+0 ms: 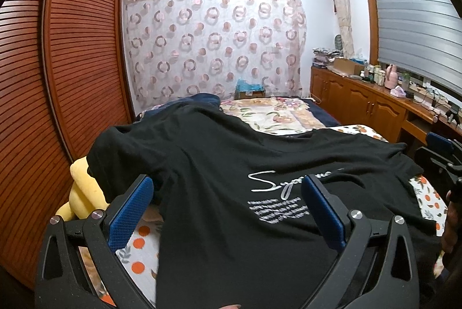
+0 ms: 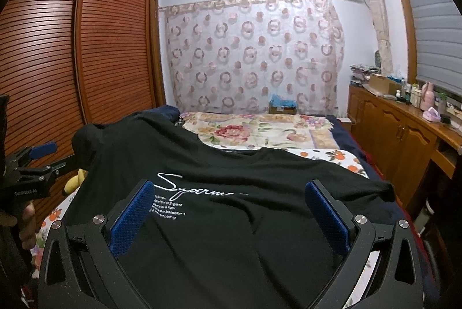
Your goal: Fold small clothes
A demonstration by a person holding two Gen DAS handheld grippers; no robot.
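Black cotton covers most of the near end of the bed (image 2: 323, 132): a T-shirt (image 1: 231, 158) lies face up and spread out, its white script logo and a few lines of small white print showing on the chest. One sleeve reaches toward the louvred wooden wardrobe (image 1: 72, 48) and drapes over a yellow plush toy (image 1: 83, 193) at the bed's edge; the other sleeve lies toward the side with the wooden cabinets (image 2: 398, 135). The cloth is mostly flat, with soft ridges running from the collar down the body. Under it is a white sheet printed with oranges, and farther up a floral quilt. The left gripper (image 1: 228, 205) hovers low over the shirt's left half, its blue-padded jaws spread wide with nothing between them but the fabric below. The right gripper (image 2: 231, 207) hangs over the printed chest, its jaws likewise spread wide and holding nothing.
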